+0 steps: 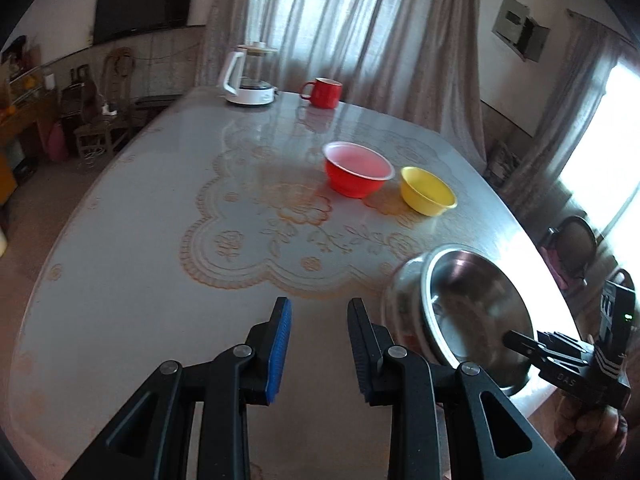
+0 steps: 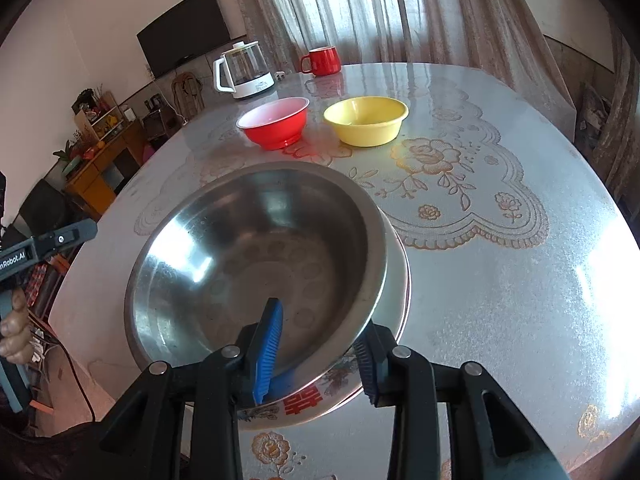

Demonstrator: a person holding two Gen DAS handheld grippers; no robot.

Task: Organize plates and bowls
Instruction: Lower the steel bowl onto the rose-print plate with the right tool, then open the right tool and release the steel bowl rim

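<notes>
Clamping with the right gripper [image 2: 320,320] across the near rim of a round stainless steel bowl [image 2: 248,264], one blue ribbed pad inside the shiny wall, the other outside. Nested under that bowl, a white enamel basin with red lettering and flower prints [image 2: 400,280], its decorated side showing between the two fingers; cannot tell whether the outer pad bears on the basin or on the steel. Both vessels tipped up on edge, the far side raised off the pale lace-patterned glossy surface [image 1: 140,220], the open mouth turned toward the left gripper [image 1: 318,304]. Holding nothing in that left gripper: pads drawn fairly close yet apart, bare surface showing between them, hovering just to the left of the tilted pair and not touching it. Ahead of the right gripper, beyond the steel rim and well apart from it, a red plastic bowl with a pale pink inside [image 1: 356,176], upright, and just beside it to the right a yellow plastic bowl [image 1: 428,192], also upright, the two near each other without touching. Farther ahead still, at the far edge, a red enamel mug [image 1: 322,92] and, left of it, a white electric kettle with a glass body [image 1: 248,80]. Behind those, pale drawn curtains [image 1: 360,20]. Gripped around the left handle, a person's hand [image 2: 16,332].
</notes>
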